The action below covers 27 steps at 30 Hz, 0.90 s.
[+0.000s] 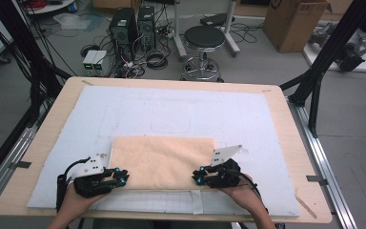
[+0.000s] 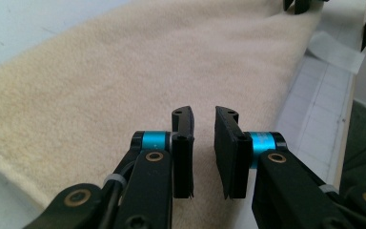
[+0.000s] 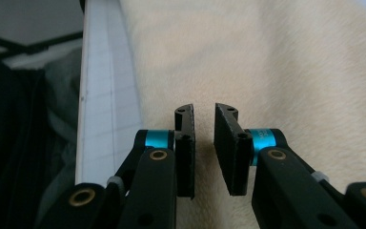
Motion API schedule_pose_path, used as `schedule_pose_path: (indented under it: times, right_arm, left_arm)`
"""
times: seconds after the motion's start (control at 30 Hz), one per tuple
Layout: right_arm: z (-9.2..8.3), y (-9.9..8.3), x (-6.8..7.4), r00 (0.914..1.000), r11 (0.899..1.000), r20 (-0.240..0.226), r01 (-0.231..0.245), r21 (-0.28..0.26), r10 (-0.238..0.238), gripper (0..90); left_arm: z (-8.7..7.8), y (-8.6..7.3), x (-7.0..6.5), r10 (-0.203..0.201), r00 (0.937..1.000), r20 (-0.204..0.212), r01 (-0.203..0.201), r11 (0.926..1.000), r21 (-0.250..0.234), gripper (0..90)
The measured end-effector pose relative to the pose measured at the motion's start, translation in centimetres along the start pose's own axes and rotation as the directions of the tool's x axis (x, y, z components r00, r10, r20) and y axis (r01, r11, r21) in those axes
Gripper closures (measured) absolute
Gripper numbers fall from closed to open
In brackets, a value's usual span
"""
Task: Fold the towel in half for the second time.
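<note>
A cream towel (image 1: 162, 160), folded into a rectangle, lies flat on the white mat (image 1: 171, 109) near the table's front edge. My left gripper (image 1: 122, 175) hovers over the towel's front left corner and points right. My right gripper (image 1: 196, 176) hovers over the front right corner and points left. In the left gripper view the gripper (image 2: 204, 114) stands slightly open above the towel (image 2: 124, 71), with nothing between its pads. The right gripper view shows the same for that gripper (image 3: 203, 112): a narrow gap and bare towel (image 3: 267, 62) beneath.
The mat covers a wooden table (image 1: 57, 109). A strip of white tape (image 1: 198, 202) sits on the mat's gridded front edge between the hands. On the floor beyond the table stand a stool (image 1: 204, 40), computer towers (image 1: 124, 28) and a cardboard box (image 1: 293, 21).
</note>
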State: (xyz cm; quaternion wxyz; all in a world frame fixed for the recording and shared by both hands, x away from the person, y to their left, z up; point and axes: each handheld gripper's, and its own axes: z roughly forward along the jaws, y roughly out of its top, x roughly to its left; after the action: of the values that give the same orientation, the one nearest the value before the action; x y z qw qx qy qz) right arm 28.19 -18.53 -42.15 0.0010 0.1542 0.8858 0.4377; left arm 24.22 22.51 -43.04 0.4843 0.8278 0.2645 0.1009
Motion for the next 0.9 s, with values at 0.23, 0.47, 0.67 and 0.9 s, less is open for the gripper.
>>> schedule_pose_path:
  times: [0.23,0.47,0.67,0.9]
  right_arm:
    - [0.3,-1.1,0.5,0.9998,0.998,-0.002,0.022,0.056,-0.022,78.7]
    - [-1.6,-1.9,0.7,0.9991,1.0,0.04,0.014,-0.001,-0.014,75.4]
    - [-2.5,-3.4,0.2,0.996,1.0,0.088,-0.015,0.005,0.014,75.5]
    - [-2.1,-4.0,1.0,0.9921,0.999,0.123,0.024,0.023,-0.027,75.2]
  left_arm:
    - [-0.3,-1.2,0.4,-0.019,0.9997,-0.012,0.02,0.999,0.04,76.7]
    - [-1.2,-1.6,0.7,-0.022,0.9994,-0.028,0.022,0.9993,0.031,74.0]
    - [-1.5,-1.9,1.0,-0.033,0.9984,-0.045,0.035,0.999,0.029,72.9]
    - [-1.2,-1.9,0.9,-0.009,0.9984,-0.055,0.012,0.9983,0.056,72.6]
